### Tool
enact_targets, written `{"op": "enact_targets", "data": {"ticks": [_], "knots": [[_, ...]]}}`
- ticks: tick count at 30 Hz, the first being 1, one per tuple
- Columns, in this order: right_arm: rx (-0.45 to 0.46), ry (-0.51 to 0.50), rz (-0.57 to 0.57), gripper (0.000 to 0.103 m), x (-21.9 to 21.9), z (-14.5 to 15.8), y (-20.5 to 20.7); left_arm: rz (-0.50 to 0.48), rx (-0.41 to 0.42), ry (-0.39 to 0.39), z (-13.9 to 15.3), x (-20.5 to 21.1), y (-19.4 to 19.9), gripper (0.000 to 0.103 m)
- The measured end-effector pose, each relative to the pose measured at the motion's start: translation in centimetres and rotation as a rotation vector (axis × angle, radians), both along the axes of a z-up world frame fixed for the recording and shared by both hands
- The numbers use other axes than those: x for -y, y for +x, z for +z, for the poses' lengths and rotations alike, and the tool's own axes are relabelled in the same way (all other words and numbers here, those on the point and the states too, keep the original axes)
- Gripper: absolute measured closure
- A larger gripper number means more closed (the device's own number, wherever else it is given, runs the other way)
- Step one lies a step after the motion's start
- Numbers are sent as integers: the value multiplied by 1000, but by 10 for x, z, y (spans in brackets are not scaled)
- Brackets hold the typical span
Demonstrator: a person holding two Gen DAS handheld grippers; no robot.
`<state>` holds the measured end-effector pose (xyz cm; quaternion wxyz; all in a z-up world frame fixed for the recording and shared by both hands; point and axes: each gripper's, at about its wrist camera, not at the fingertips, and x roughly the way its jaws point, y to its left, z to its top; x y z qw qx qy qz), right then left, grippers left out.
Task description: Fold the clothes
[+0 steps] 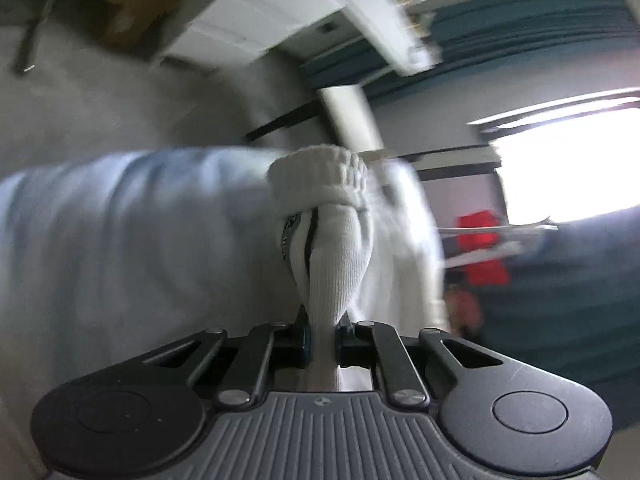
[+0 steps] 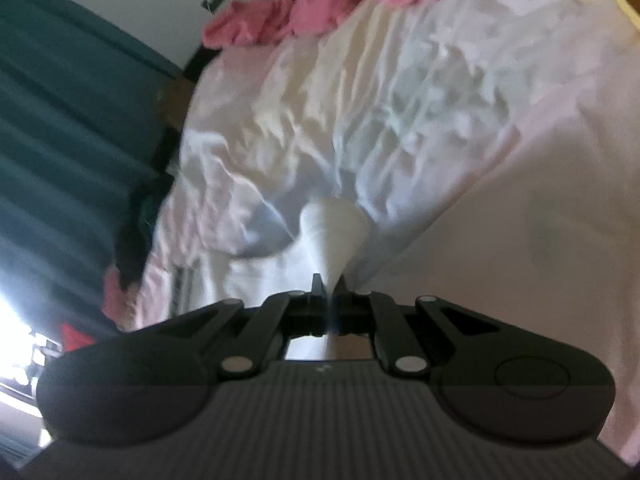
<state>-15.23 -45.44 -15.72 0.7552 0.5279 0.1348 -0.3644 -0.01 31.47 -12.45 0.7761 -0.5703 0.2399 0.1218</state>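
Observation:
My left gripper (image 1: 323, 318) is shut on the ribbed cuff of a white garment (image 1: 326, 216), which bunches up just beyond the fingertips and trails off blurred to the left. My right gripper (image 2: 329, 282) is shut on another part of the white garment (image 2: 332, 228), a small fold standing up from the fingertips. In the right wrist view the cloth spreads wrinkled across a pale pink bed (image 2: 540, 200). Both views are blurred by motion.
A pink garment (image 2: 304, 12) lies crumpled at the far end of the bed. Teal curtains (image 2: 60, 112) hang at the left. In the left wrist view a white beam (image 1: 372, 12), a bright window (image 1: 572, 176) and something red (image 1: 480, 248) show.

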Motion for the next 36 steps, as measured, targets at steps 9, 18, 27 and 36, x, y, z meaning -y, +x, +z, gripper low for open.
{"op": "enact_targets", "data": {"ticks": [9, 18, 27, 36], "knots": [[16, -220, 59, 98, 8, 60, 115, -61, 163, 166, 79, 20, 125, 93], [-101, -375, 131, 97, 6, 33, 338, -11, -83, 283, 37, 46, 337, 92], [-242, -347, 219, 91, 13, -38, 416, -76, -208, 384, -6, 55, 421, 84], [16, -269, 285, 51, 10, -25, 332, -144, -94, 408, 12, 58, 332, 45]]}}
